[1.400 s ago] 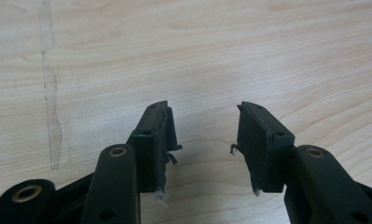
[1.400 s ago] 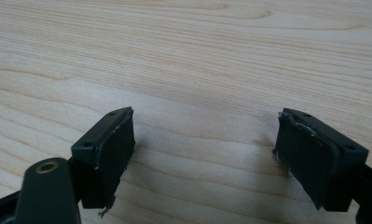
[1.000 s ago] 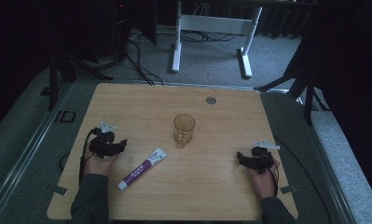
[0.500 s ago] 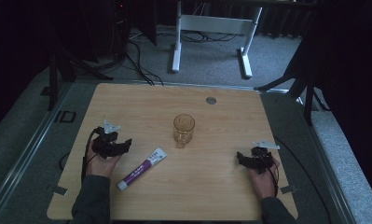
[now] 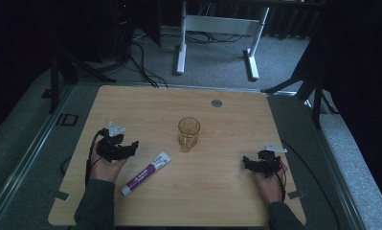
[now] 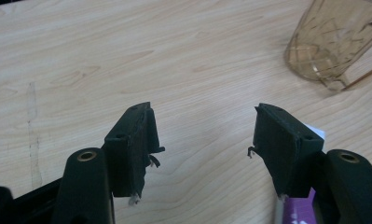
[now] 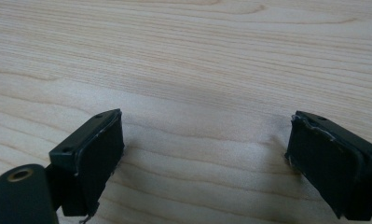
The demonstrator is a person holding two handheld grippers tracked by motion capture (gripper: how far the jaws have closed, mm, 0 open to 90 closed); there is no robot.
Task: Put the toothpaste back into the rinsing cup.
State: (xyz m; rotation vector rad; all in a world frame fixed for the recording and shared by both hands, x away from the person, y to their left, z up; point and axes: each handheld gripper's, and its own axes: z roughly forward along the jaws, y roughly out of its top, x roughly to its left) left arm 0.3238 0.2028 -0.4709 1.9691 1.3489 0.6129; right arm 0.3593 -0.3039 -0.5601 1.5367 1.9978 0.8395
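A white and purple tube (image 5: 145,173) lies slantwise on the wooden table (image 5: 227,201), left of centre. Behind it to the right stands an amber glass mug (image 5: 189,133). My left gripper (image 5: 132,146) hovers just left of the tube's upper end. Its jaws have just been opening and are open, with bare wood between them. In the left gripper view (image 6: 202,140) the mug (image 6: 335,42) is at the top right and the tube (image 6: 299,212) peeks out behind the right jaw. My right gripper (image 5: 247,163) rests open near the table's right front, over bare wood (image 7: 204,154).
A round grommet (image 5: 217,103) sits in the table's far edge. Beyond the table are a white desk frame (image 5: 217,24) and loose cables (image 5: 140,52) on the grey floor. Dark stands flank both sides.
The left gripper has risen slightly and shifted right toward the tube, and its jaws stand wider. The right hand, tube and mug have not moved.
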